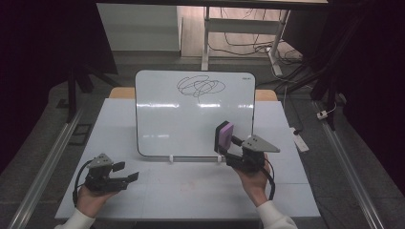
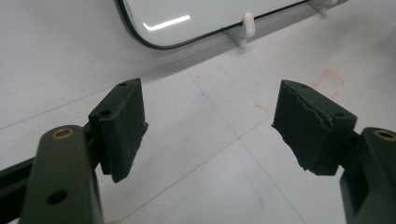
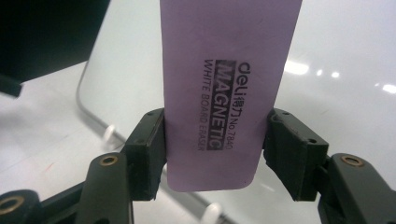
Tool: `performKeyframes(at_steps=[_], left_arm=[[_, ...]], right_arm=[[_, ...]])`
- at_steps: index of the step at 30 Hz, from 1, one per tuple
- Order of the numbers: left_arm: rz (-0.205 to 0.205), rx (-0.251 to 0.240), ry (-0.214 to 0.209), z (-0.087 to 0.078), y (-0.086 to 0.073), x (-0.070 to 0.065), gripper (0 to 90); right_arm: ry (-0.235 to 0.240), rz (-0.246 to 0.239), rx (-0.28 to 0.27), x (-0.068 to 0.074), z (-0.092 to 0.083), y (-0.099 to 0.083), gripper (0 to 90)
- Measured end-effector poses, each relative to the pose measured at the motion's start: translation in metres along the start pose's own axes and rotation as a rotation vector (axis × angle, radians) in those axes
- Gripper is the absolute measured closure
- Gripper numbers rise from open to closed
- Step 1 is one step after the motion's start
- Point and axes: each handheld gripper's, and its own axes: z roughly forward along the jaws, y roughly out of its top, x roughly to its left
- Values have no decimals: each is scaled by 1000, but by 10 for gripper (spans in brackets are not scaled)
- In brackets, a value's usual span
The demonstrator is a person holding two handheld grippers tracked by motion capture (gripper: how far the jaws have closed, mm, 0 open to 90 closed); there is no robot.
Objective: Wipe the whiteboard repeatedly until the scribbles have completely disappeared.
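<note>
— Right gripper [image 1: 232, 149] first: our right hand [image 1: 255, 181] holds it near the table's front right, and its two black jaws are clamped on the long edges of a flat purple rectangular whiteboard eraser [image 1: 224, 136].

— Where does that eraser sit against the gripper?

— In the right gripper view the purple eraser [image 3: 227, 84] stands between the pads [image 3: 148, 151], its rounded lower end just below them and most of its length rising above. From the high view we see it held upright in front of the lower right part of the white, dark-rimmed whiteboard [image 1: 191, 119]; we cannot tell whether it touches the board.

— Any writing we can read?

— Yes, running along its face: "deli", "MAGNETIC" in a dark band, "WHITE BOARD ERASER" and "No.7840". Higher on the board is a looping black marker scribble [image 1: 200, 86].

— And our other one?

— Left gripper [image 1: 128, 177] lies low over the white table [image 1: 191, 195] at the front left, in our left hand [image 1: 93, 196], well apart from the eraser. In the left gripper view its jaws stand wide apart with bare tabletop between them, and the board's lower rim and a small white plastic foot [image 2: 246, 28] lie beyond.
</note>
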Motion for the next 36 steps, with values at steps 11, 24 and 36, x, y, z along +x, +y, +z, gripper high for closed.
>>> performKeyframes(at_steps=[11,24,36], left_arm=[[-27,-4,5,-3,-8,11,250],[-52,-19,16,-6,-9,19,238],[-48,-17,20,-5,-9,19,238]], right_arm=[[-153,-53,63,-28,23,65,405],[-261,-54,85,-51,46,99,405],[-314,-67,104,-48,73,110,409]])
